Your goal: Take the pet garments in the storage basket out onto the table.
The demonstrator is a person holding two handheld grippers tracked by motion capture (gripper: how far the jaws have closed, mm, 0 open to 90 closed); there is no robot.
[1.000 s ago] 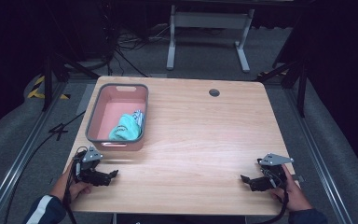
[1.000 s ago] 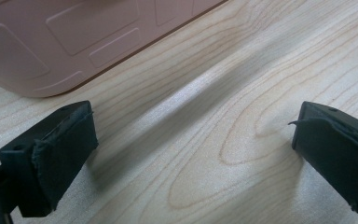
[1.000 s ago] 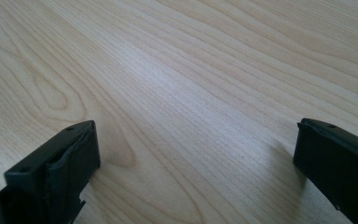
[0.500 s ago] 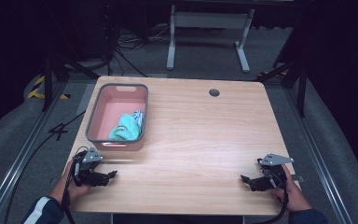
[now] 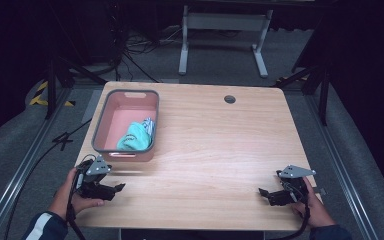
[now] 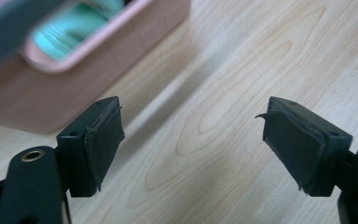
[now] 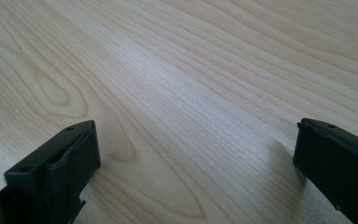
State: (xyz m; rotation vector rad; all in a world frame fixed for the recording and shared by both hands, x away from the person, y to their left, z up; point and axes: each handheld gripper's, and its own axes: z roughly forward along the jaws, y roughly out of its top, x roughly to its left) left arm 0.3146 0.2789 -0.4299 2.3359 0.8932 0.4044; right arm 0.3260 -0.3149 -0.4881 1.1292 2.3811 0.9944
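Hardly anything has shifted over the last second: in the high view the left gripper [image 5: 111,189] sits at the near left corner of the table [image 5: 220,150] just as it did a moment ago, perhaps nudged a shade, and the right gripper [image 5: 266,194] rests at the near right edge exactly where it was. I'd read that as the work not having begun; both hands seem to be waiting low over the wood.

The left gripper's jaws stand wide apart with nothing between them, bare grain showing in the gap in the left gripper view [image 6: 191,135]. The right gripper's jaws are just as wide and empty in its own view [image 7: 196,140].

The thing nearest to hand is the pink tub [image 5: 100,131] on the left side of the table, just beyond the left gripper, with a teal cloth [image 5: 133,138] bunched at its near end and a striped bit of fabric showing beside it. The left gripper view catches the tub's near wall [image 6: 74,79] and a blurred patch of the cloth [image 6: 70,32] over the rim.

Between the left gripper and the cloth stands only that near wall, so a reach would have to rise over the rim. Farther off there is a round cable hole [image 5: 230,99] near the far edge, well apart from both hands, and a grey stand [image 5: 225,30] on the floor beyond the table
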